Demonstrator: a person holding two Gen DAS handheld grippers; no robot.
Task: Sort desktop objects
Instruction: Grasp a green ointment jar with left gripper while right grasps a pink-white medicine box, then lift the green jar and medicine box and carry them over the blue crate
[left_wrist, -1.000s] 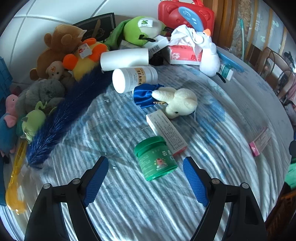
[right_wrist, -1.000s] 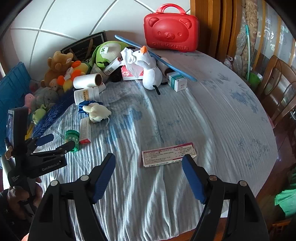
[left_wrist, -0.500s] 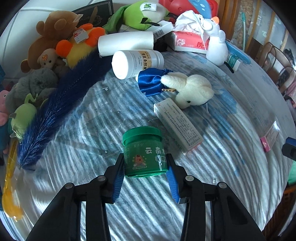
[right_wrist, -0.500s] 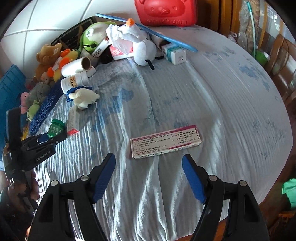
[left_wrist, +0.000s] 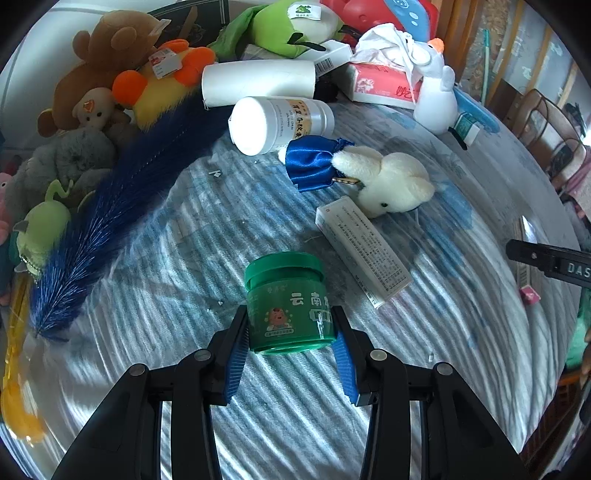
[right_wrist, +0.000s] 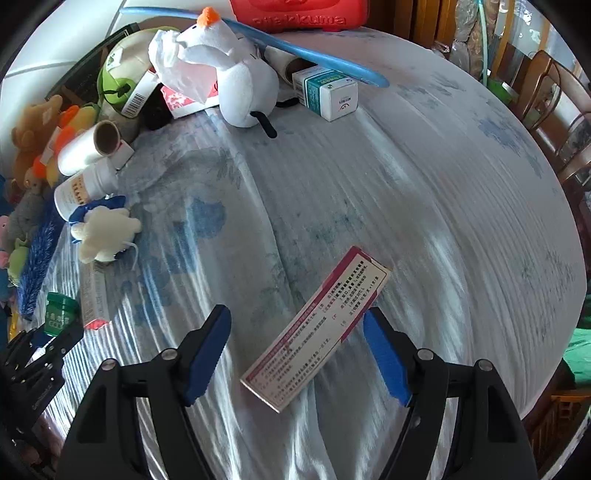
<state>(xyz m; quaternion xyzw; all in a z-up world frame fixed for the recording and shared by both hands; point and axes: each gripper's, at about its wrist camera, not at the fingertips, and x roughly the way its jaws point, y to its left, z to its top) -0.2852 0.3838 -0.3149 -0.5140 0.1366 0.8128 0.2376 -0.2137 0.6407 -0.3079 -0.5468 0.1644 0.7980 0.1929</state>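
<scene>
My left gripper (left_wrist: 290, 356) is shut on a green jar (left_wrist: 286, 301) with a green lid, its blue pads pressed on both sides low on the jar, which stands on the striped cloth. The jar also shows small at the far left of the right wrist view (right_wrist: 61, 314). My right gripper (right_wrist: 297, 354) is open, its fingers on either side of a long flat red-and-white medicine box (right_wrist: 317, 328) that lies diagonally on the cloth between them. The pads do not touch the box.
A white medicine box (left_wrist: 364, 251) lies right of the jar, a white rabbit plush (left_wrist: 391, 182) and white bottle (left_wrist: 280, 123) beyond. A blue feather (left_wrist: 122, 206) and plush toys (left_wrist: 81, 110) crowd the left. A white duck plush (right_wrist: 240, 88), teal box (right_wrist: 327, 92) and red case (right_wrist: 299, 13) stand far back.
My left gripper moved forward around the green jar and closed on it. My right gripper came down and forward so the red-and-white box now lies between its open fingers.
</scene>
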